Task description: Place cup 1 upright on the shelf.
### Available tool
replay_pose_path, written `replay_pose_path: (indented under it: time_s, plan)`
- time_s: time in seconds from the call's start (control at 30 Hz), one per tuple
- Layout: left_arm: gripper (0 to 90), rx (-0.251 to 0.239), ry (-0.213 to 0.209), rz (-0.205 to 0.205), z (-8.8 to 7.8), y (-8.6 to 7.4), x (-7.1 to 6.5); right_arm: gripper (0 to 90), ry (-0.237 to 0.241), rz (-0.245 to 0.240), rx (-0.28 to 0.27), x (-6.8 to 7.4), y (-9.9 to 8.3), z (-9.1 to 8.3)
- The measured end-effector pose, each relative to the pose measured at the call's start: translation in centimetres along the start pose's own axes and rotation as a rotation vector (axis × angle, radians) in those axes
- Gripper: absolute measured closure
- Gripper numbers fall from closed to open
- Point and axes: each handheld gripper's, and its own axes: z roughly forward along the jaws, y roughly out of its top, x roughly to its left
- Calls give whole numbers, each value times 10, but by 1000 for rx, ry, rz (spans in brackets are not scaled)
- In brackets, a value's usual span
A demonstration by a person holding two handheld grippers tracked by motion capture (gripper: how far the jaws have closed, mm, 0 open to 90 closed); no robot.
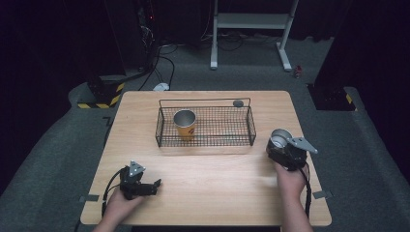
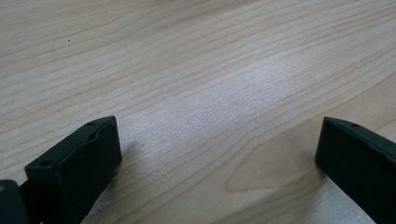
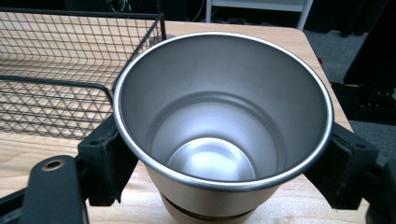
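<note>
Dark floor and cabling surround a pale wooden counter (image 1: 208, 188) in the high view, where a black wire basket (image 1: 205, 126) sits toward the far edge. One steel cup with a yellow band (image 1: 184, 123) already stands upright inside the basket, near its left end. The right tool (image 1: 285, 151) hovers off the basket's right end, just outside the wire, gripping a second steel cup (image 1: 280, 138) whose open mouth faces up. The left tool (image 1: 145, 187) rests low on the near left of the counter, well apart from the basket, with nothing between its jaws.

Bare wood grain runs beneath the left tool (image 2: 217, 154) in the left gripper view; its jaws stand wide apart and empty, close over the counter (image 2: 196, 70).

Seen from the right gripper view, the second steel cup (image 3: 224, 126) is clamped upright between the jaws of the right tool (image 3: 224, 168), one black pad pressing each side below the rim. The cup is empty. The wire basket (image 3: 70, 74) lies just beyond and to the left, its corner post close to the cup's rim.

By this evidence the job looks about half finished: one cup is packed, the other is in hand and must be carried over the basket's wall and set down inside.
</note>
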Motion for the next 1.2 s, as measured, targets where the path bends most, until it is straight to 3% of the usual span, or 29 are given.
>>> replay_pose_path:
  time_s: [0.67, 1.2]
  plan:
    - [6, -1, 0, 0, 0, 0, 0, 186, 41, -49, -44, 24, 10, -22]
    - [6, -1, 0, 0, 0, 0, 0, 186, 110, -86, -71, 58, 27, -25]
